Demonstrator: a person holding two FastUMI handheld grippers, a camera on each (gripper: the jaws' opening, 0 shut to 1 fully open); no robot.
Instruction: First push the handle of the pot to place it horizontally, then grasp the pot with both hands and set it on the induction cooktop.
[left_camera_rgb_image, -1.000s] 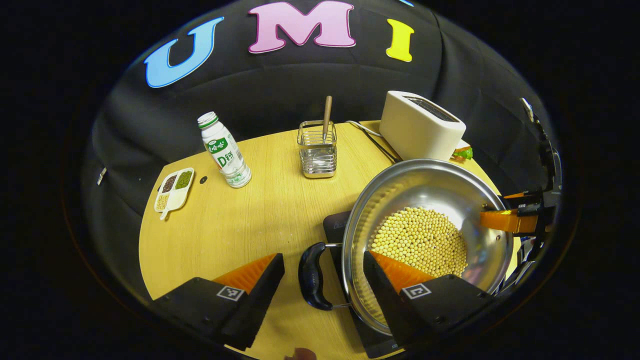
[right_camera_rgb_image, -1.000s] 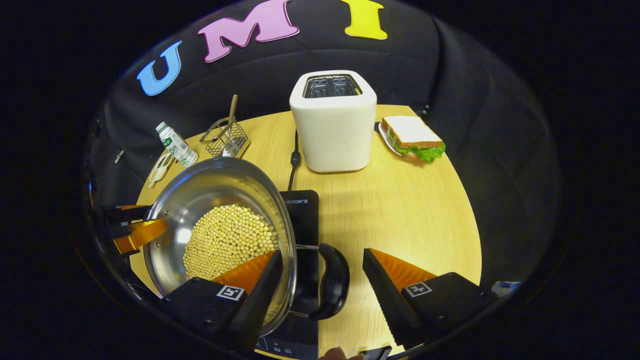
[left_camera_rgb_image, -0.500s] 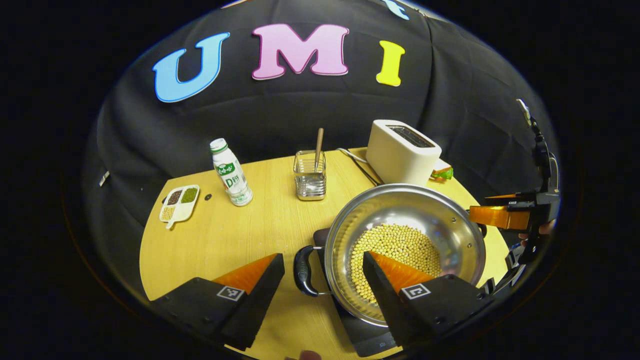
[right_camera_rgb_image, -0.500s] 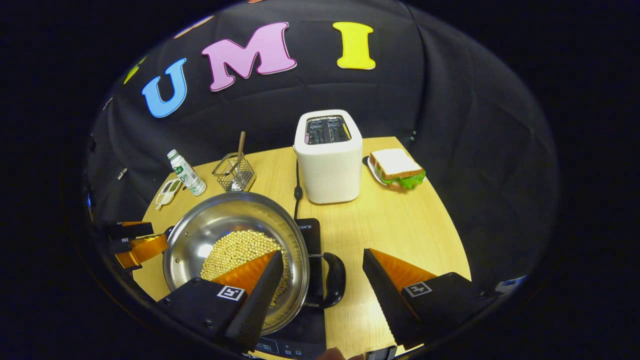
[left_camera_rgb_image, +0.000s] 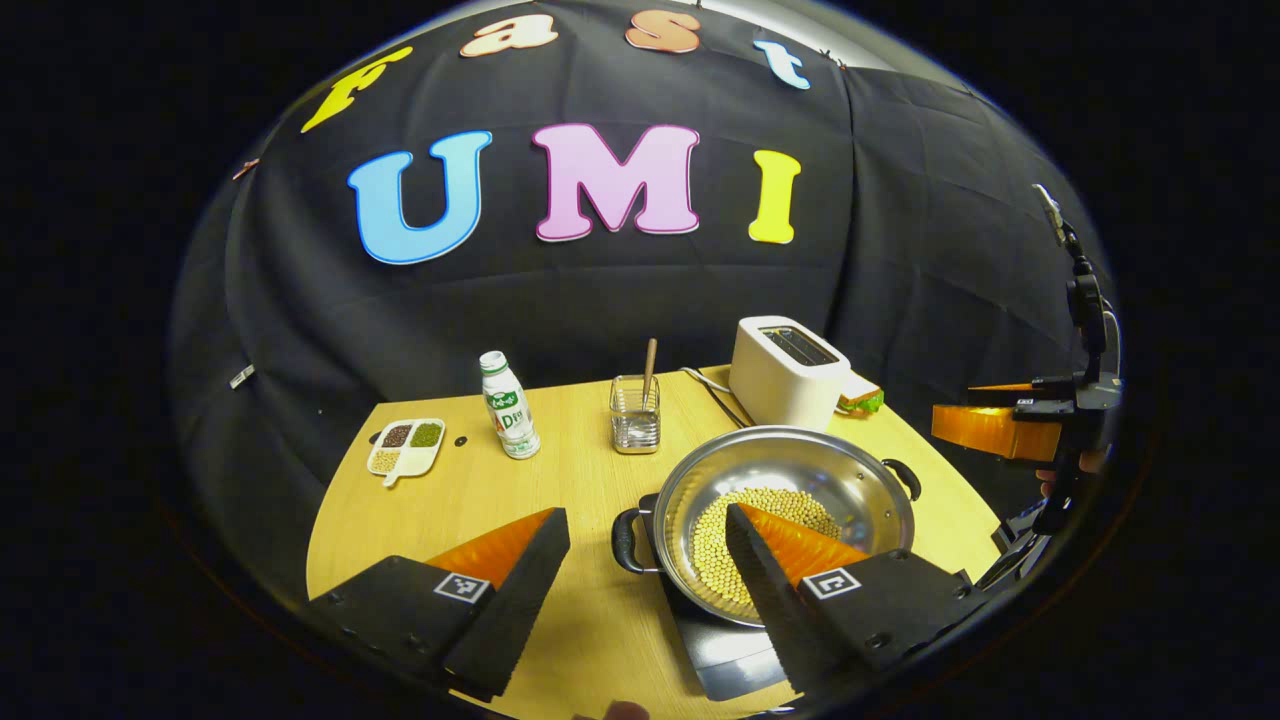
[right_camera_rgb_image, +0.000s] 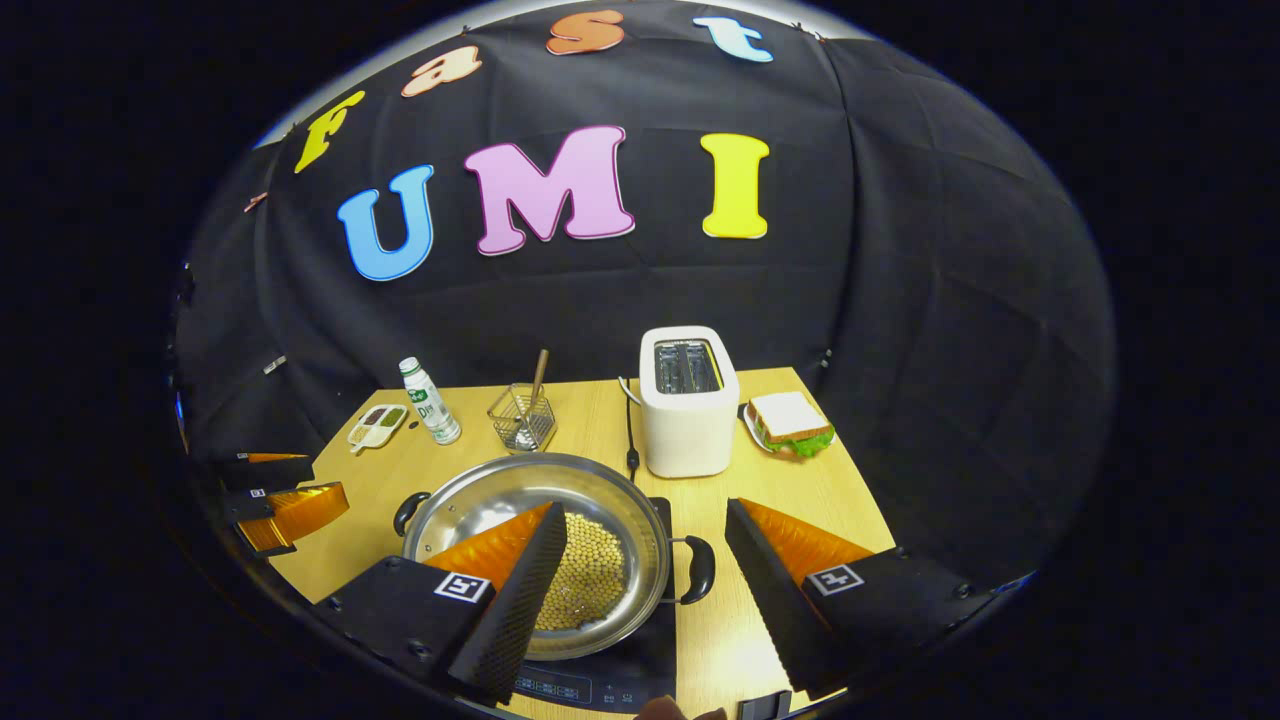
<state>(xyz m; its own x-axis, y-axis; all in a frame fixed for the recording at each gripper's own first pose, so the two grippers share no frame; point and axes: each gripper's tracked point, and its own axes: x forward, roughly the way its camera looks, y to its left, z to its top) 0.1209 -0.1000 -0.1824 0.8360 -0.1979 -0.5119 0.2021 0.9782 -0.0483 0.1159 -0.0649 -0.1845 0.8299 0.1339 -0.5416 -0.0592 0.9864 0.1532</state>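
Steel pot (left_camera_rgb_image: 790, 500) is sitting on the induction cooktop (right_camera_rgb_image: 610, 670) now; both grippers, left gripper (left_camera_rgb_image: 645, 575) and right gripper (right_camera_rgb_image: 645, 575), are backing away, jaws wide and empty. Task's looking done.

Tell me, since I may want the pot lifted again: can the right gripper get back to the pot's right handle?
Probably yes. The right gripper is open above the handle, which juts free off the pot.

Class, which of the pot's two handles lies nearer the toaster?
The right handle of the pot, on the toaster side; the left handle faces the bottle.
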